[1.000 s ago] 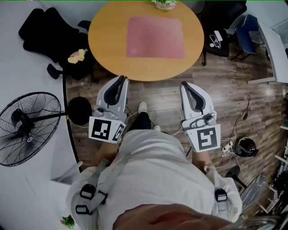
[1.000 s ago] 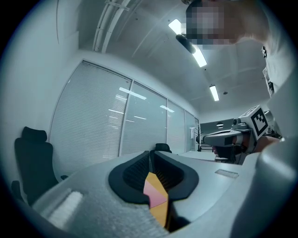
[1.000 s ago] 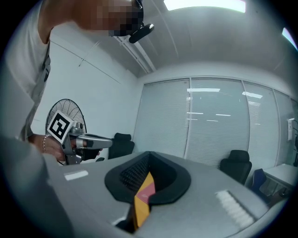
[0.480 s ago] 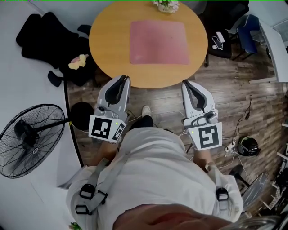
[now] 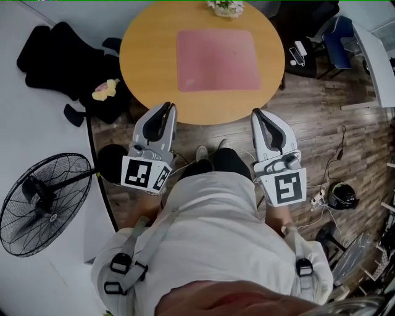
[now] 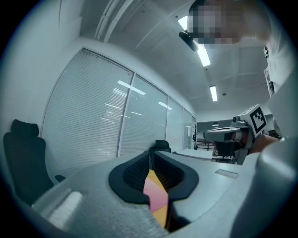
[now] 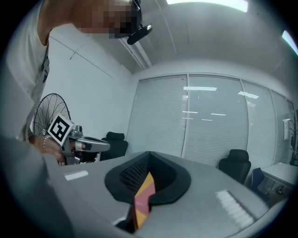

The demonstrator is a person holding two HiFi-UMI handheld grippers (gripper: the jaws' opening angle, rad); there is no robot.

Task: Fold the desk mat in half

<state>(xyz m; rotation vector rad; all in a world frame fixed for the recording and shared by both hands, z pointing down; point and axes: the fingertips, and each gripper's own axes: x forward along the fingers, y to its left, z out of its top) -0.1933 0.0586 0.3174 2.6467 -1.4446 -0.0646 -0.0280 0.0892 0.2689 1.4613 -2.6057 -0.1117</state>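
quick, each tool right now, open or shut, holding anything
Left tool: closed, holding nothing.
Right tool: closed, holding nothing.

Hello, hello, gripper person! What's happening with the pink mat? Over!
Left gripper shut, right gripper shut, both empty, at the near edge of the table. Pink desk mat flat, unfolded, untouched. Nothing on it; small plant at far rim.
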